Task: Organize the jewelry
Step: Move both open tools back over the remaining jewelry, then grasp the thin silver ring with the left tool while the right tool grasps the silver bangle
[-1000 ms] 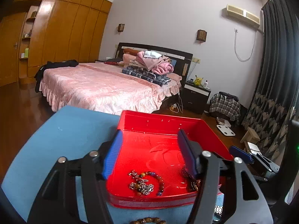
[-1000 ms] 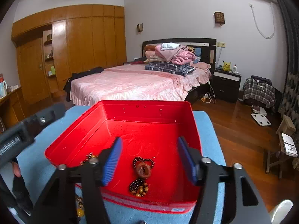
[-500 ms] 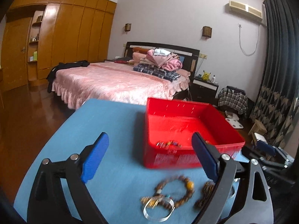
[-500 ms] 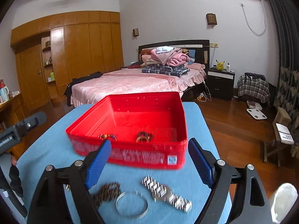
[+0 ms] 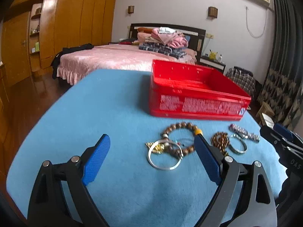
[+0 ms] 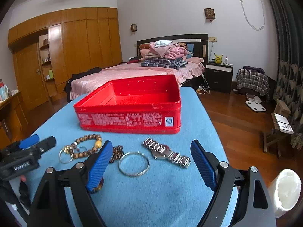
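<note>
A red box [image 5: 197,96] [image 6: 130,113] stands on the blue table. In front of it lie a wooden bead bracelet [image 5: 180,130] [image 6: 85,145], a silver bangle [image 5: 163,158] over gold jewelry [image 5: 156,146], a dark bead bracelet [image 5: 220,141] [image 6: 117,152], a second silver bangle [image 5: 237,145] [image 6: 133,163] and a metal watch [image 5: 244,132] [image 6: 166,152]. My left gripper [image 5: 151,158] is open and empty, low over the table before the wooden beads. My right gripper [image 6: 149,165] is open and empty, around the second bangle and watch.
The blue table [image 5: 94,104] ends at the left and right, with wooden floor [image 6: 236,117] below. A bed [image 6: 136,71] stands behind the box. A white roll [image 6: 284,187] sits at the right gripper's lower right.
Both grippers have pulled back and down from over the red box to the loose jewelry in front of it. Both jaws have opened wider.
</note>
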Tool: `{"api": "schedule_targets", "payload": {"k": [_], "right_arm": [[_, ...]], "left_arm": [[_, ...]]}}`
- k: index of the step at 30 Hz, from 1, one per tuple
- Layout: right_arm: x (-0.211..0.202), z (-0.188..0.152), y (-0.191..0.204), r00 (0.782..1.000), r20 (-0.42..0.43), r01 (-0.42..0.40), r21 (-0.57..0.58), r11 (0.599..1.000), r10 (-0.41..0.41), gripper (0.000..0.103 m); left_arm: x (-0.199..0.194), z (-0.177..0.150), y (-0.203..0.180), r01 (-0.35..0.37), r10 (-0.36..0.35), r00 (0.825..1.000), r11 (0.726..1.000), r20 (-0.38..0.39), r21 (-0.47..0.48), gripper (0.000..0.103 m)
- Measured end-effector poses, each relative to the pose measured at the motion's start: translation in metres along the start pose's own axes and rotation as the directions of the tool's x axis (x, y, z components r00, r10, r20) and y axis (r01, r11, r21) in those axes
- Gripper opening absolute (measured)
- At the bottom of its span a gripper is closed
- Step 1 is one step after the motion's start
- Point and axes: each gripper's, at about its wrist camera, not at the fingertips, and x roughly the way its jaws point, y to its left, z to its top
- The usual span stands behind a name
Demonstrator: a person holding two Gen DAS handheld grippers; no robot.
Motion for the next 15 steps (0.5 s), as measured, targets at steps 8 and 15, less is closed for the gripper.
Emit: {"api": "schedule_targets", "payload": {"k": [8,15], "right_arm": [[-0.002,-0.010,0.001,1.000,0.002,-0.006,-0.006,1.000,0.006,0.083],[-0.003,-0.011,0.001,1.000,0.000,-0.013,-0.003,1.000,0.013,0.083]], "left_arm": [[0.013,-0.009,-0.012,0.008,-0.006,0.996,1.000,-0.090,0.023,0.075],[0.026,-0.015,-0.012,0.025,-0.025,0.987,1.000,-0.162,-0.004,0.055]]}}
